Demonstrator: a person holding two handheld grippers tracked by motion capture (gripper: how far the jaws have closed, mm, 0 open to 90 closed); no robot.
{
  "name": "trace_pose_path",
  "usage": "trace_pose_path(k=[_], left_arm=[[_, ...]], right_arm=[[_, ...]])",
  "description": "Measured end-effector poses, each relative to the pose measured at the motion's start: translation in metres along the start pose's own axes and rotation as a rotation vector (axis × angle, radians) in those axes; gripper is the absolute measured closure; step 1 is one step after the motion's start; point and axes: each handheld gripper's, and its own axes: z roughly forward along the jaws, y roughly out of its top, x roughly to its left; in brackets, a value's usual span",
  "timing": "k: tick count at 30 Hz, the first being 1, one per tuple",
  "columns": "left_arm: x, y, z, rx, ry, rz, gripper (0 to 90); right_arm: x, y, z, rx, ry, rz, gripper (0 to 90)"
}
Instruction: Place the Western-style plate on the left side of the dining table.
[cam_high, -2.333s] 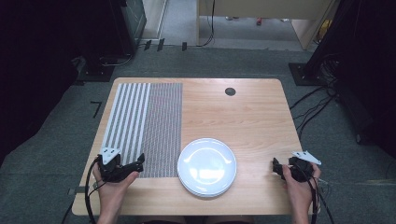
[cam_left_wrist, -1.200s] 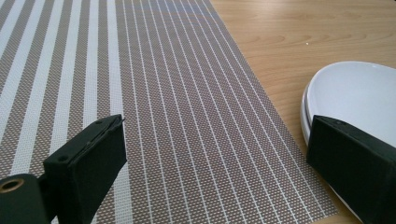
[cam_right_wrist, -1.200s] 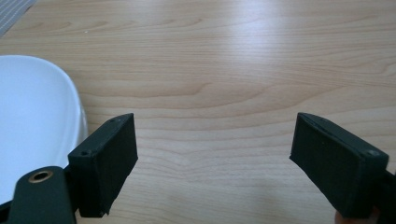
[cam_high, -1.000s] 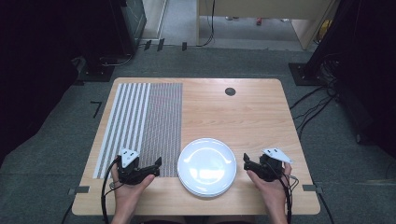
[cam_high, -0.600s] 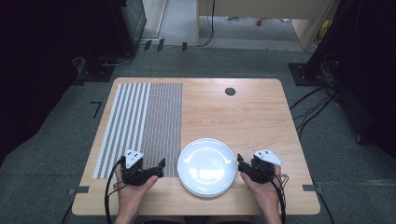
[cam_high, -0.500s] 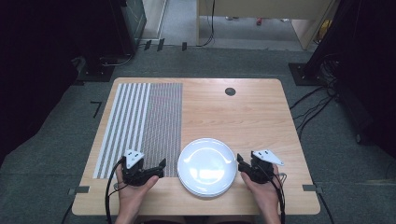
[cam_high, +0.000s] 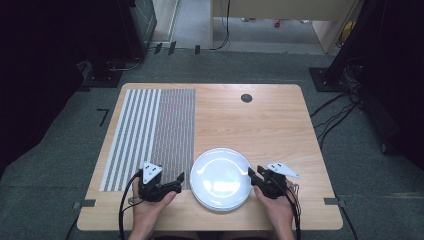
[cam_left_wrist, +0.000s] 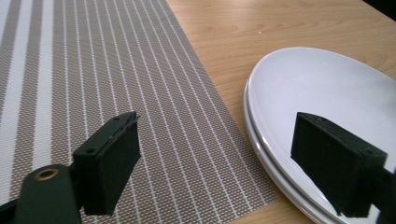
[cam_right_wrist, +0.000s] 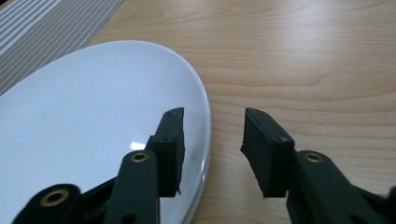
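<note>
Both grippers flank the white plate: left gripper wide, right gripper just closing astride its rim

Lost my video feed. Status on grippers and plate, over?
Right gripper astride the white plate rim, jaws just been closing, not yet pressing. Left gripper open at its left rim, beside the striped placemat. Nothing in the way.

A wooden table stands on grey carpet, with dark surroundings.
</note>
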Motion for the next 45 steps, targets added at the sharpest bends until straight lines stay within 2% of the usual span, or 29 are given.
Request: trace_pose_path(k=[3,7,11,16,17,18,21,23,26,32,35,38,45], left_arm=[[-0.002,-0.001,0.000,-0.003,-0.018,-0.004,25.7],[-0.007,-0.003,0.003,0.019,-0.050,-0.025,35.4],[-0.011,-0.006,0.006,0.038,-0.074,-0.029,44.7],[-0.015,-0.009,0.010,0.053,-0.094,-0.026,54.2],[-0.015,-0.010,0.011,0.055,-0.105,-0.031,54.2],[-0.015,-0.012,0.012,0.056,-0.131,-0.054,59.9],[-0.014,-0.014,0.014,0.068,-0.152,-0.073,61.4],[-0.014,-0.015,0.017,0.079,-0.151,-0.075,58.2],[-0.015,-0.017,0.020,0.098,-0.151,-0.069,56.5],[-0.020,-0.020,0.025,0.124,-0.147,-0.051,59.2],[-0.022,-0.022,0.028,0.143,-0.187,-0.055,60.6],[-0.023,-0.022,0.030,0.151,-0.203,-0.058,61.8],[-0.022,-0.022,0.030,0.155,-0.209,-0.060,61.8]], right_arm=[[0.001,0.000,-0.001,-0.011,0.019,0.015,70.5],[0.002,-0.002,0.000,0.013,0.009,0.006,75.1],[-0.001,-0.004,0.000,0.011,0.022,0.052,78.6],[-0.004,-0.006,0.000,0.005,0.037,0.079,81.4],[-0.004,-0.006,0.000,0.003,0.039,0.089,82.2],[-0.004,-0.006,0.000,0.004,0.048,0.099,83.4],[-0.004,-0.007,0.001,0.007,0.054,0.101,83.5],[-0.004,-0.007,0.001,0.005,0.058,0.109,83.7],[-0.005,-0.007,0.001,0.005,0.064,0.117,84.0],[-0.006,-0.008,0.001,0.002,0.064,0.121,84.2],[-0.007,-0.008,0.002,0.001,0.074,0.146,84.0],[-0.007,-0.009,0.001,0.002,0.078,0.162,84.0],[-0.008,-0.009,0.002,0.001,0.087,0.180,83.6]])
